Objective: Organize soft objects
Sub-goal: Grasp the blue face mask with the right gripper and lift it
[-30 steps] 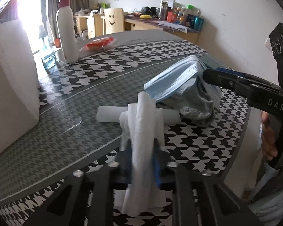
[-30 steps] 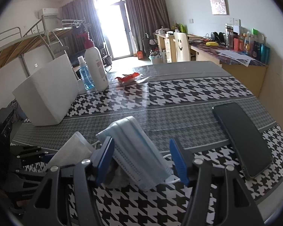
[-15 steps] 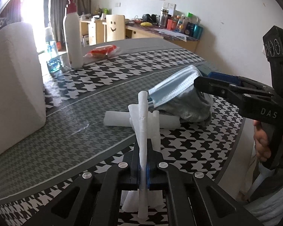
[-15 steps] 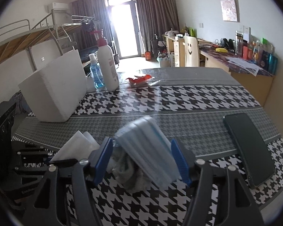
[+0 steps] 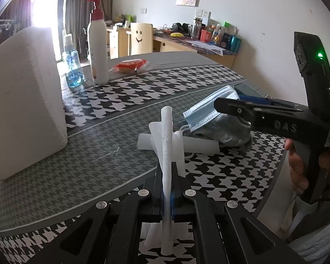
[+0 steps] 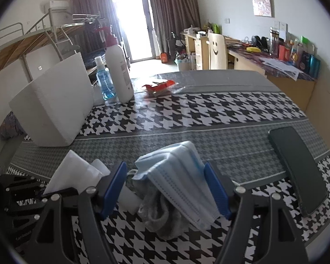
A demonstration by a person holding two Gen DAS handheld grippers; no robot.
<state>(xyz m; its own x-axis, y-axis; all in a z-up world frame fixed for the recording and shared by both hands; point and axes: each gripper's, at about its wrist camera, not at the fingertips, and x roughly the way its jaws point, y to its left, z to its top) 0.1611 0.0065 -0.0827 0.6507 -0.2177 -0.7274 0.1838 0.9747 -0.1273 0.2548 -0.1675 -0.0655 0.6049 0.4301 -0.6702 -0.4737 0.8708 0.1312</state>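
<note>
Houndstooth tablecloth [image 6: 209, 114] under white foam block [image 6: 55, 110].

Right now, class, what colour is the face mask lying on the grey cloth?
Light blue; the face mask shows best in the right wrist view.

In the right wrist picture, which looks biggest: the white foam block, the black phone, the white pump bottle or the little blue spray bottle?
As they look:
1. white foam block
2. black phone, though it sits nearer the camera
3. white pump bottle
4. blue spray bottle
</note>
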